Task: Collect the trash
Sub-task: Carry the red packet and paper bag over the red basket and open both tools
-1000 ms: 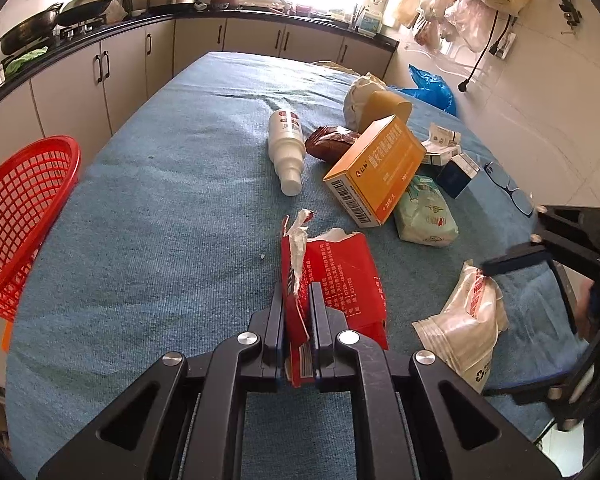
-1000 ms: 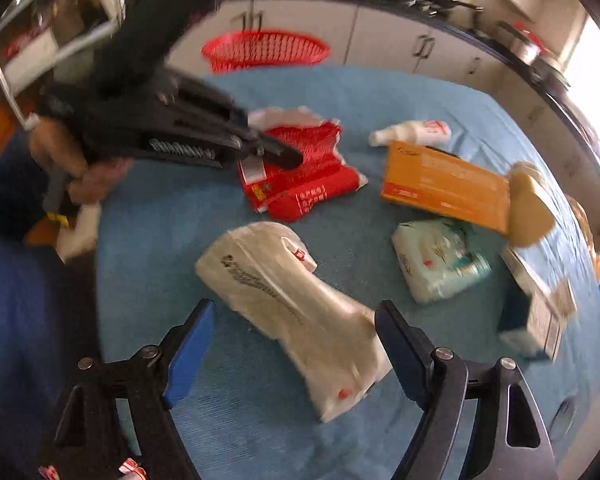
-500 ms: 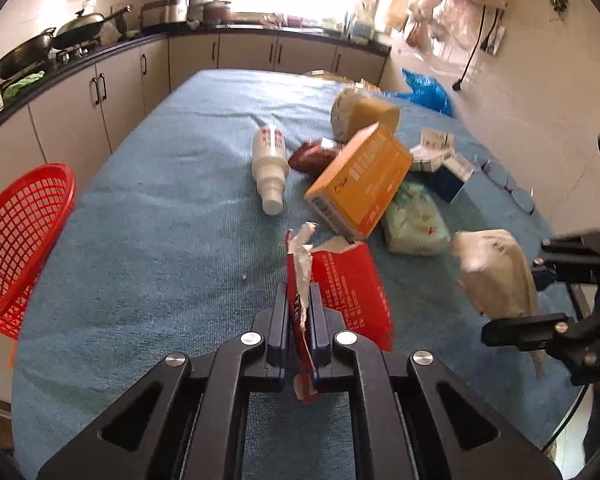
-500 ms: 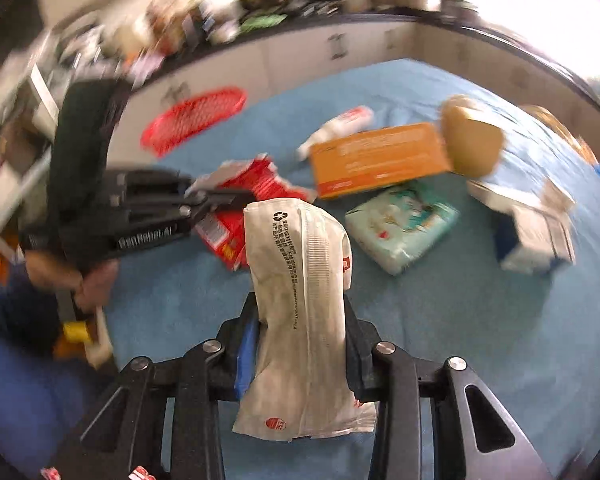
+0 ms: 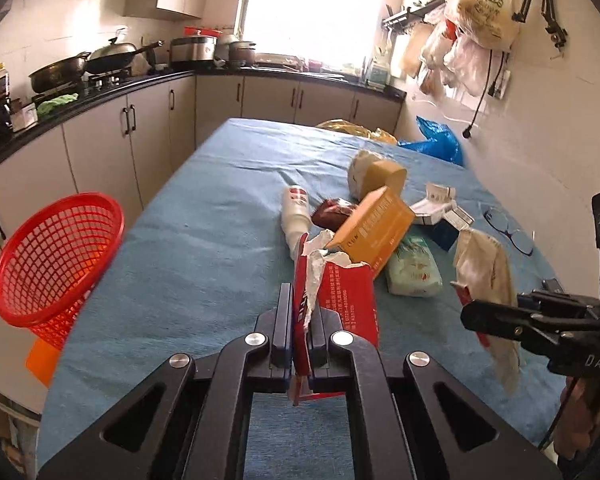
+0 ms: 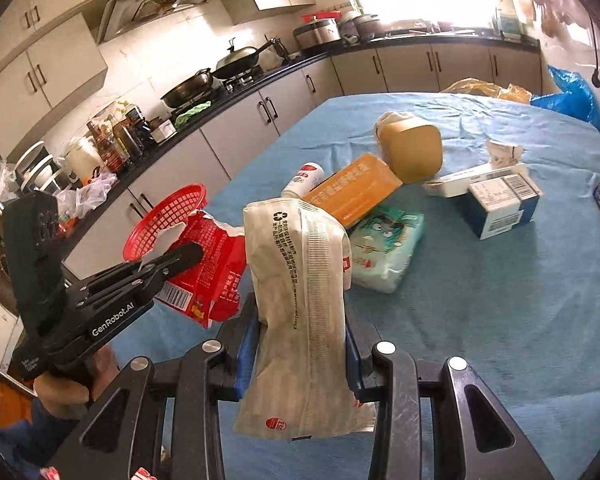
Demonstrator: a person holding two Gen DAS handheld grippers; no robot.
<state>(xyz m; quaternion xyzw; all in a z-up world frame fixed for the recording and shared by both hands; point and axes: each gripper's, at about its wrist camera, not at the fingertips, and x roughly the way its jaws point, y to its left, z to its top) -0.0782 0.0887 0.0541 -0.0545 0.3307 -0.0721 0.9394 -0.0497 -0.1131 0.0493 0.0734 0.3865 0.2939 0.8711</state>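
My left gripper (image 5: 301,316) is shut on a torn red wrapper (image 5: 346,300) and holds it above the blue table; it also shows in the right wrist view (image 6: 210,264). My right gripper (image 6: 298,334) is shut on a crumpled white plastic bag (image 6: 300,300), lifted off the table; the bag also shows in the left wrist view (image 5: 486,280). A red mesh basket (image 5: 54,264) hangs off the table's left edge, to the left of the left gripper, and shows in the right wrist view (image 6: 168,212).
On the blue tablecloth (image 5: 204,240) lie an orange box (image 5: 374,228), a white bottle (image 5: 296,212), a green-white pack (image 5: 414,272), a tan jar (image 5: 388,174), white and blue cartons (image 5: 440,210) and glasses (image 5: 508,230). Kitchen counters run along the left and far side.
Both grippers have risen. The white bag, lying between the open right jaws a second ago, is now gripped and lifted; the red wrapper is held higher off the table.
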